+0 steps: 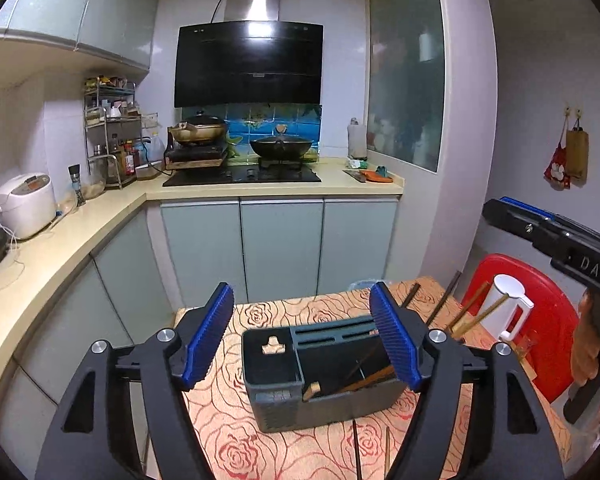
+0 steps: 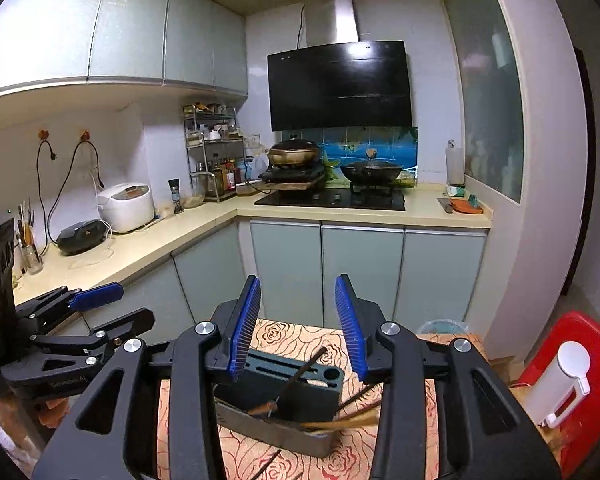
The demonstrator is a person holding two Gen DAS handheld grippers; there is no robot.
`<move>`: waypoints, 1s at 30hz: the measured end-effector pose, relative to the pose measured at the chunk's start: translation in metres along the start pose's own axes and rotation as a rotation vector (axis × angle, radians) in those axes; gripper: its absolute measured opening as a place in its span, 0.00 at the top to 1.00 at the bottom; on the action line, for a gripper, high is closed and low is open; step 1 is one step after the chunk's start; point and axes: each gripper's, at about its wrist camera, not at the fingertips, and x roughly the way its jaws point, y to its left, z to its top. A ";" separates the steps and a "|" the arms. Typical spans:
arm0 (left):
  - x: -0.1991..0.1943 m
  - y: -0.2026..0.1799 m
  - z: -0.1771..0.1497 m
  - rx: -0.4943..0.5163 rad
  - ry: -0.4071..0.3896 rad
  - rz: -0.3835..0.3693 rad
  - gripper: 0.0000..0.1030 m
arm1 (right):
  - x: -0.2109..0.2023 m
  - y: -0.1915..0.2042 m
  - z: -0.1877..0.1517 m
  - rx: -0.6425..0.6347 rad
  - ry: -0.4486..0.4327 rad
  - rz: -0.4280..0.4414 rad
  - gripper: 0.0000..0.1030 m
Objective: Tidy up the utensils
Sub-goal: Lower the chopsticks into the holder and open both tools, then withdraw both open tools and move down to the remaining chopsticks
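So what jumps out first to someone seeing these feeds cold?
The dark grey plastic utensil caddy at the centre of the rose-patterned tablecloth, with wooden chopsticks poking out of it. Both grippers, left and right, hover open above it, their blue ribbed fingers empty.

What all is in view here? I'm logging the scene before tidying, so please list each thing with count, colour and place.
Utensil holder: one, dark grey, middle of table, some chopsticks already inside.
Loose chopsticks: several, dark and tan, on the cloth near and right of the holder; exact count unclear.
Table: one, rose-patterned orange cloth.
White jug: one, right table edge.
Red chair: one, right of table.
Wok: one, black, on the hob.
Lidded pan: one, bronze, left of wok.
Rice cooker: one, white, left counter.
Left gripper: black with blue pads, open above holder.
Right gripper: same colours, open.
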 end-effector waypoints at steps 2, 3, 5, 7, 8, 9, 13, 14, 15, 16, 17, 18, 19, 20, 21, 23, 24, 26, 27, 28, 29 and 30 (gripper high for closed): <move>-0.004 0.002 -0.008 -0.008 0.002 -0.006 0.33 | -0.008 -0.003 -0.006 0.003 -0.003 -0.005 0.63; -0.006 0.003 -0.014 -0.008 0.004 -0.006 0.33 | -0.011 -0.004 -0.010 0.005 -0.005 -0.006 0.63; -0.010 0.004 -0.024 -0.008 0.008 -0.009 0.32 | -0.018 -0.007 -0.020 0.009 -0.005 -0.011 0.63; -0.014 0.005 -0.039 -0.005 0.017 -0.006 0.32 | -0.023 -0.009 -0.028 0.009 -0.002 -0.018 0.63; -0.016 0.006 -0.046 -0.002 0.022 -0.005 0.32 | -0.027 -0.010 -0.035 0.010 0.001 -0.021 0.63; -0.018 0.006 -0.055 0.001 0.028 -0.004 0.32 | -0.030 -0.010 -0.041 0.011 0.002 -0.023 0.63; -0.024 0.005 -0.090 0.011 0.057 -0.001 0.32 | -0.044 -0.011 -0.072 0.014 0.012 -0.037 0.63; -0.025 0.005 -0.096 0.010 0.065 -0.001 0.32 | -0.047 -0.011 -0.083 0.018 0.019 -0.037 0.63; -0.025 0.006 -0.106 0.005 0.074 -0.001 0.32 | -0.049 -0.010 -0.092 0.018 0.027 -0.037 0.63; -0.026 0.007 -0.116 -0.003 0.087 -0.001 0.32 | -0.050 -0.009 -0.101 0.017 0.035 -0.038 0.63; -0.026 0.007 -0.127 -0.012 0.100 -0.003 0.32 | -0.052 -0.006 -0.113 0.012 0.047 -0.040 0.63; -0.026 0.007 -0.137 -0.022 0.110 -0.002 0.32 | -0.053 -0.004 -0.123 0.008 0.059 -0.039 0.63; -0.026 0.007 -0.145 -0.028 0.119 0.000 0.32 | -0.054 -0.001 -0.132 0.004 0.070 -0.040 0.63; -0.026 0.007 -0.154 -0.035 0.128 0.004 0.32 | -0.054 0.002 -0.144 -0.001 0.085 -0.041 0.63; -0.027 0.007 -0.162 -0.043 0.136 0.007 0.32 | -0.054 0.004 -0.153 -0.004 0.097 -0.043 0.63; -0.026 0.005 -0.177 -0.050 0.157 0.015 0.32 | -0.055 0.008 -0.172 0.000 0.120 -0.045 0.63; -0.026 0.002 -0.183 -0.051 0.162 0.019 0.32 | -0.056 0.010 -0.181 0.004 0.133 -0.043 0.63; -0.026 -0.001 -0.194 -0.049 0.180 0.029 0.32 | -0.055 0.013 -0.196 0.010 0.157 -0.043 0.63; -0.027 -0.002 -0.198 -0.051 0.186 0.032 0.32 | -0.054 0.014 -0.202 0.010 0.168 -0.046 0.63; -0.026 -0.003 -0.201 -0.052 0.190 0.034 0.32 | -0.054 0.016 -0.208 0.007 0.176 -0.051 0.63; -0.026 -0.005 -0.205 -0.054 0.197 0.037 0.32 | -0.054 0.018 -0.216 0.002 0.189 -0.059 0.63; -0.026 -0.006 -0.209 -0.052 0.206 0.039 0.32 | -0.055 0.021 -0.221 -0.003 0.194 -0.064 0.63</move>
